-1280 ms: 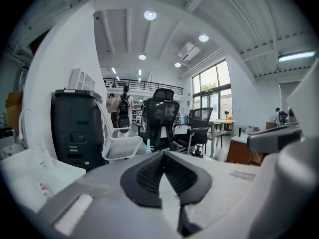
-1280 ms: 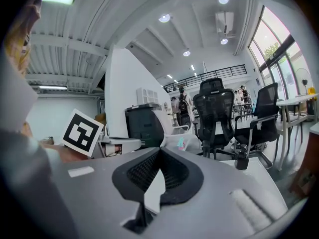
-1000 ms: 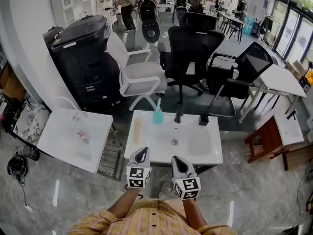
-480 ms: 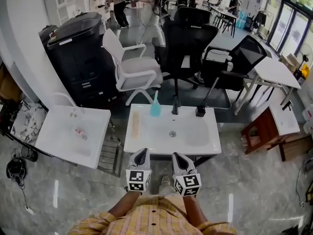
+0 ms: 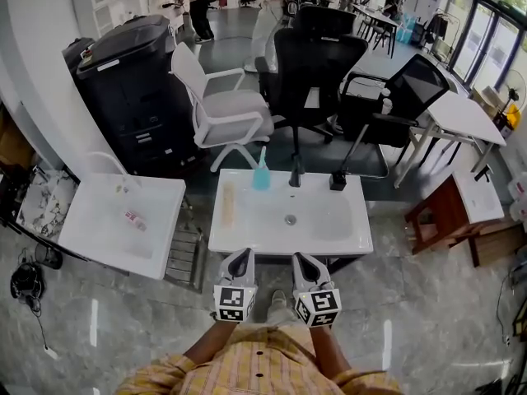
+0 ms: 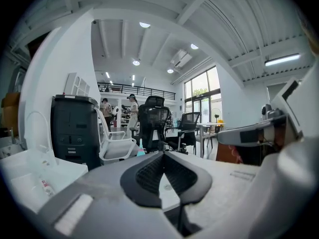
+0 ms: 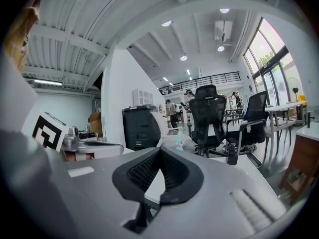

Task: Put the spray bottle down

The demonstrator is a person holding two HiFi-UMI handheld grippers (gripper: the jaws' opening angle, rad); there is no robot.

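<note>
Open-plan office with glossy grey floor (image 5: pixel 412 327).

**Head view.**
- White sink (image 5: pixel 247 241) at centre, basin bare.
- Faucet (image 5: pixel 295 174) on back rim.
- Small black dispenser (image 5: pixel 338 179) to faucet's right.
- Spray bottle (image 5: pixel 261 174), teal, upright on back rim just left of faucet, apart from both tools.
- Second basin (image 5: pixel 99 237) at left.
- Black copier (image 5: pixel 132 81), white chair (image 5: pixel 226 118) and black office chair (image 5: pixel 317 64) behind.
- Left gripper (image 5: pixel 240 255) and right gripper (image 5: pixel 298 258) side by side at sink's near edge, well short of bottle, pointing towards it.

**Left gripper view.**
- Left gripper (image 6: pixel 163 155): pads pressed together, nothing between them.
- Spray bottle (image 6: pixel 141 151) small and distant beyond the tips, to their left.

**Right gripper view.**
- Right gripper (image 7: pixel 159 151): fingers likewise pressed together, pinching nothing.
- Spray bottle (image 7: pixel 179 143) far ahead on the sink's rim, slightly right of the tips.

**Step in hand, judged.**
- Put-down apparently complete: bottle free-standing, neither tool on it.

**Next move, judged.**
- Little called for beyond keeping both tools clear of the rim so as not to topple the bottle.
- For any fresh handling: jaws to be opened first, then a forward reach across the basin.
</note>
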